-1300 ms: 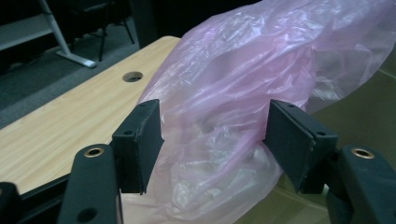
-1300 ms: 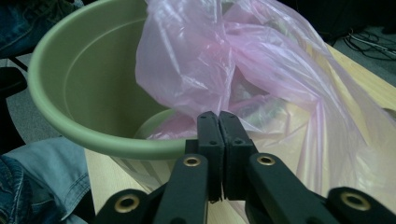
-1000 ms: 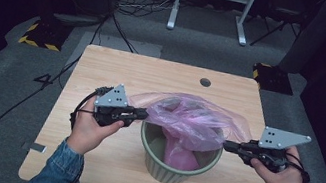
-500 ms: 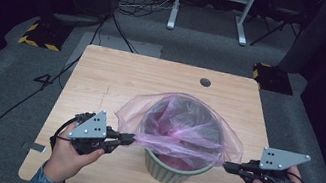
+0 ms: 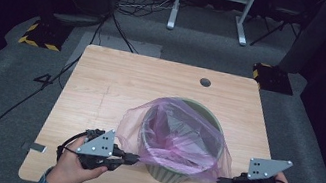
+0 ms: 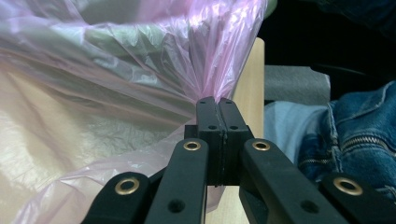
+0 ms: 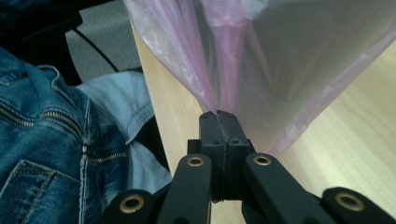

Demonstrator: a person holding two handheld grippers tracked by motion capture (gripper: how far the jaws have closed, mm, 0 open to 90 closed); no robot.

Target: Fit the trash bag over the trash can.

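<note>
1. A green bin (image 5: pixel 168 173) stands on the wooden table (image 5: pixel 116 88), near the person's edge, lined with a pink plastic bag (image 5: pixel 178 135) whose mouth is spread wide over the rim.
2. The left gripper (image 5: pixel 131 157) lies level at the bin's left, its jaws pressed together on a gathered fold of the bag's edge; in the left gripper view (image 6: pixel 216 103) the film bunches right at the closed tips.
3. The right gripper (image 5: pixel 221 182) lies level at the bin's right, jaws likewise clamped on the bag's edge; the right gripper view (image 7: pixel 218 115) shows pink film pinched into the seam.
4. Most of the bin's wall is veiled by the draped film; only its lower front shows.
5. The bag's inside is a crumpled pink mass, hard to make out.
6. Both forearms are cut off by the bottom edge of the high view.
</note>
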